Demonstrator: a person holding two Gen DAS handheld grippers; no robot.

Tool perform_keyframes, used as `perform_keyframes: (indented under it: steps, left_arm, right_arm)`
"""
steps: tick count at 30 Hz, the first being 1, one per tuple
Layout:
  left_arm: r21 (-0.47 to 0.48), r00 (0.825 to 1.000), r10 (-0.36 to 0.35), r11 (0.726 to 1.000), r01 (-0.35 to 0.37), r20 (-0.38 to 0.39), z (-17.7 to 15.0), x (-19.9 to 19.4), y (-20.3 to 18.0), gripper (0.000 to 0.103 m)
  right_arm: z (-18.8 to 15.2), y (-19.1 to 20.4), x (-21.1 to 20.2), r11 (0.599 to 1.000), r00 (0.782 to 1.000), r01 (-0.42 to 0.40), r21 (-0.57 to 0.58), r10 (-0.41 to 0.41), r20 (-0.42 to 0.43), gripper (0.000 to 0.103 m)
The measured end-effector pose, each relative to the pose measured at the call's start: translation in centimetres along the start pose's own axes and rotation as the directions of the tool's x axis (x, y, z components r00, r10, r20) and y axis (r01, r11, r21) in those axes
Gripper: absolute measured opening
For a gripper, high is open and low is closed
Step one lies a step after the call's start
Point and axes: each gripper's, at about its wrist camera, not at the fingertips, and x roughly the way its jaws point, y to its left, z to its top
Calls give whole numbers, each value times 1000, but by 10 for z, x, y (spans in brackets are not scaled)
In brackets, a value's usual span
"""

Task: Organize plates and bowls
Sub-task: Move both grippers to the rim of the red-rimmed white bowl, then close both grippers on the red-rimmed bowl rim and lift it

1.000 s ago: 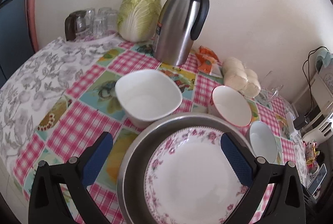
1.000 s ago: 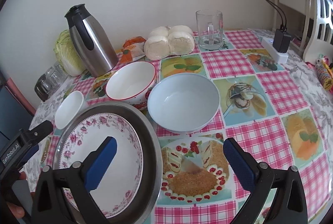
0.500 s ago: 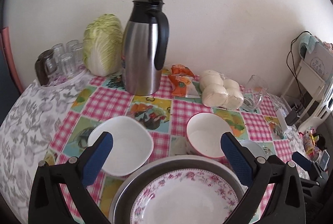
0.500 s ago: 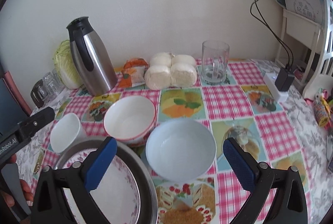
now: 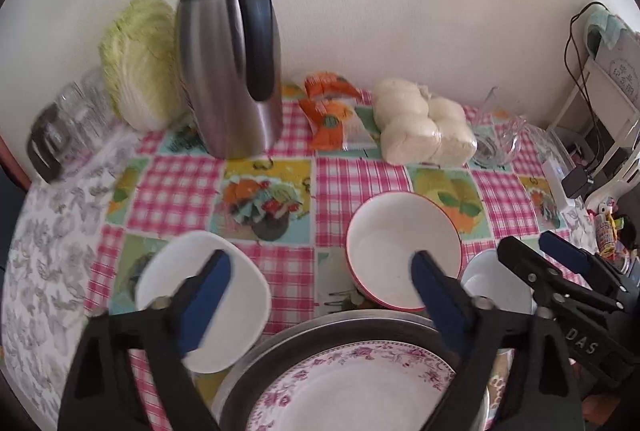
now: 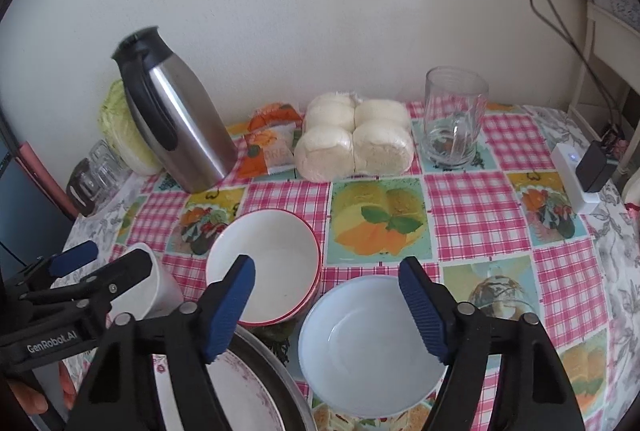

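Note:
A floral plate (image 5: 360,391) lies in a round metal pan (image 5: 320,331) at the near table edge. Beyond it stand a white squarish bowl (image 5: 240,295), a red-rimmed white bowl (image 5: 396,247) and a pale blue bowl (image 6: 368,343). My left gripper (image 5: 320,295) hovers above the gap between the squarish and red-rimmed bowls, its jaws closing on nothing. My right gripper (image 6: 328,307) hangs over the near rims of the red-rimmed bowl (image 6: 268,271) and the blue bowl, jaws also closing, empty. Each gripper shows at the edge of the other's view.
At the back by the wall stand a steel thermos jug (image 5: 228,71), a cabbage (image 5: 136,63), small glasses (image 5: 64,119), orange snack packets (image 5: 328,111), wrapped buns (image 6: 352,139) and a glass mug (image 6: 454,119). A power strip (image 6: 572,175) lies at the right edge.
Both grippers moved forward over the table toward the wall; the pan and plate slid to the bottom of both views. Both pairs of jaws have narrowed.

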Motion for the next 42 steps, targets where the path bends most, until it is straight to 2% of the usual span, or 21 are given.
perform_keyframes:
  steps: [1,2,5,7,11,13,16,18,20,23,29,37,42]
  left_arm:
    - [-21,999,-12,1000,11,-31,0,9,2,65]
    - [-35,998,-23,999,21,-53,0,18,3,62]
    - [-53,994,-63,997,59,-84,-1,37,2,56]
    - [-51,991,-69,997,63,-111,-1,49,-2,44]
    - [-84,983,-108,992,96,-148,0,67,-4,37]
    - [-88,980,-115,991,101,-161,2,74,-6,23]
    - [-87,977,-115,991,101,-177,5,81,-7,13]
    - [-95,974,-118,990,102,-191,6,86,-6,11]
    - [-97,972,-117,990,99,-204,5,90,-5,11]
    - [-102,967,-123,989,103,-224,3,98,-4,11]
    - [-80,969,-100,993,83,-226,3,105,-8,10]
    - [-72,981,-100,993,89,-169,0,98,-12,9]
    - [-37,994,-72,997,70,-81,4,65,-18,9]
  right_arm:
    - [1,1,7,1000,1000,3,-8,-3,-17,68]
    - [1,1,13,1000,1000,3,-13,-3,-30,60]
    - [4,2,31,1000,998,-7,-15,6,-65,56]
    - [5,2,43,1000,996,-15,-16,14,-90,51]
    - [6,3,63,1000,992,-27,-15,25,-127,42]
    - [6,4,71,1000,990,-23,-22,20,-140,37]
    - [8,6,80,999,987,-27,-31,21,-157,27]
    - [9,8,84,999,986,-20,-47,11,-169,17]
    - [9,10,89,999,984,-18,-52,9,-179,13]
    - [10,13,97,998,980,-8,-67,-5,-199,12]
    - [8,17,107,997,976,-4,-79,-13,-219,9]
    - [10,15,94,997,986,-7,-73,-5,-166,7]
    - [19,15,69,998,994,-25,-56,19,-111,7]
